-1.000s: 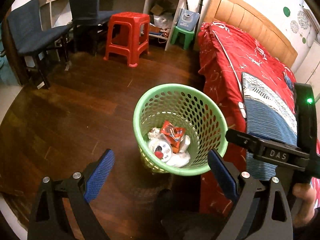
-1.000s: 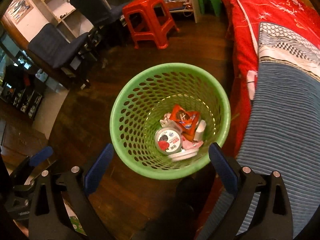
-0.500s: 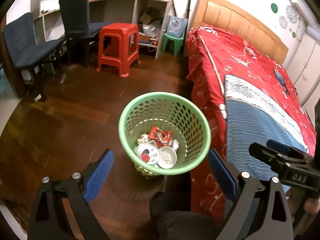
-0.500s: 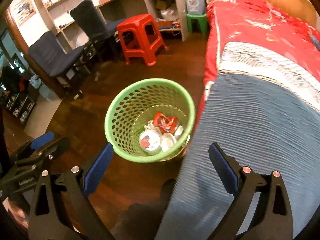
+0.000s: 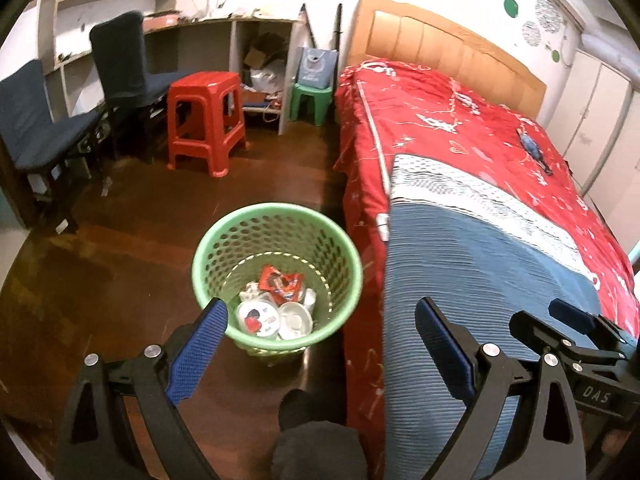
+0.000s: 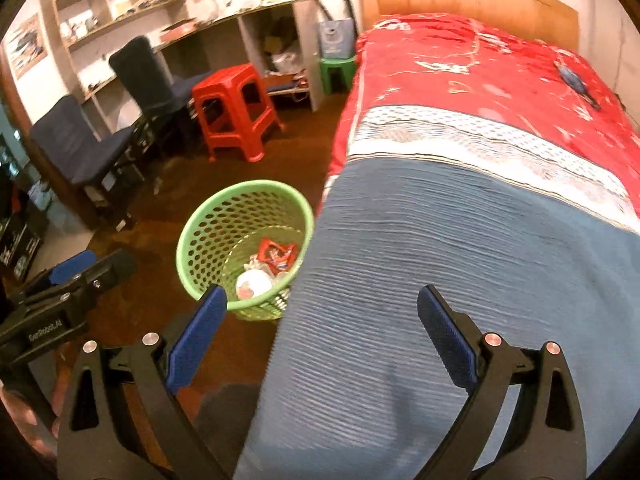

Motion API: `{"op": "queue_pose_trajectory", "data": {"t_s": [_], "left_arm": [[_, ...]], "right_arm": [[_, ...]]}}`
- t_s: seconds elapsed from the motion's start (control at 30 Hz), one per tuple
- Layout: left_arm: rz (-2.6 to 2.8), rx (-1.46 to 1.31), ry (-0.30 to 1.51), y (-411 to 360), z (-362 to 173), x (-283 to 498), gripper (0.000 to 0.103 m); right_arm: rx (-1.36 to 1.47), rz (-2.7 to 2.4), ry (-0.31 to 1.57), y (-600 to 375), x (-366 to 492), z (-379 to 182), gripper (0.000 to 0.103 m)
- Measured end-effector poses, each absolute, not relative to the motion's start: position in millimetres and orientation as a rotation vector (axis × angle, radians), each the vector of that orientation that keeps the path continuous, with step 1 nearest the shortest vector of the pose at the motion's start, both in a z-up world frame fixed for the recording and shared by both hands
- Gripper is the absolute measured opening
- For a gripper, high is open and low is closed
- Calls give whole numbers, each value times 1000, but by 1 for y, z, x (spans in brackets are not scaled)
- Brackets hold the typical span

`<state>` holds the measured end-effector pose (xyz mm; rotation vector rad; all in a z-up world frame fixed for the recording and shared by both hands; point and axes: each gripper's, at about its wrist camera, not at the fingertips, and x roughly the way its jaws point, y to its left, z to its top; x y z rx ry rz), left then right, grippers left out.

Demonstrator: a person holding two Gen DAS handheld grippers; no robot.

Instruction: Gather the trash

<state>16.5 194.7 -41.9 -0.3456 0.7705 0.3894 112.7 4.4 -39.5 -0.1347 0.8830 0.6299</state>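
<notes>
A green perforated basket [image 5: 212, 256] stands on the wooden floor beside the bed. It holds trash: a red wrapper [image 5: 280, 282], a round white lid with a red mark [image 5: 256, 316] and a white cup [image 5: 295, 319]. The basket also shows in the right wrist view [image 6: 208, 232]. My left gripper [image 5: 320, 344] is open and empty, held above and behind the basket. My right gripper [image 6: 322, 332] is open and empty, over the blue blanket at the bed's edge. The right gripper also shows at the lower right of the left wrist view [image 5: 572, 332].
A bed with a red cover [image 5: 460, 120] and blue blanket [image 5: 480, 280] fills the right side. A red stool [image 5: 204, 120], a small green stool [image 5: 310, 102] and two dark chairs [image 5: 40, 132] stand along the far wall by the desk shelves.
Both grippers have risen and pulled back from the basket, which now looks smaller and lower. The right gripper has swung right, over the bed's blue blanket. Both stayed open.
</notes>
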Motion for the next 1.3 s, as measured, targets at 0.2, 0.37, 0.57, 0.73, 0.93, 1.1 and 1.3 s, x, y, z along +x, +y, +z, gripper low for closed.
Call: {"op": "queue_pose_trajectory", "data": {"t_s": [0.2,0.37,0.57,0.73,0.93,1.1,1.3], "left_arm": [[352,-300,747,162,-28,21,91],[334,-274,739,145,-21,24,92],[318,-251,719,126,-12,26,92],[311,-227,707,112,-5,26,93],[309,-204,695,101,1,23,93],[307,-197,690,96,5,21,93],[300,-193,679,90,9,19,93]], "right_arm": [[-103,567,854,-34,104,-29,95],[-74,527,843,-61,98,-25,96],[-42,489,819,-87,92,-16,96],[-44,465,792,-98,84,-9,96],[-38,453,776,-108,78,-7,97],[-52,436,758,-112,71,-4,97],[-52,426,740,-115,67,1,98]]}}
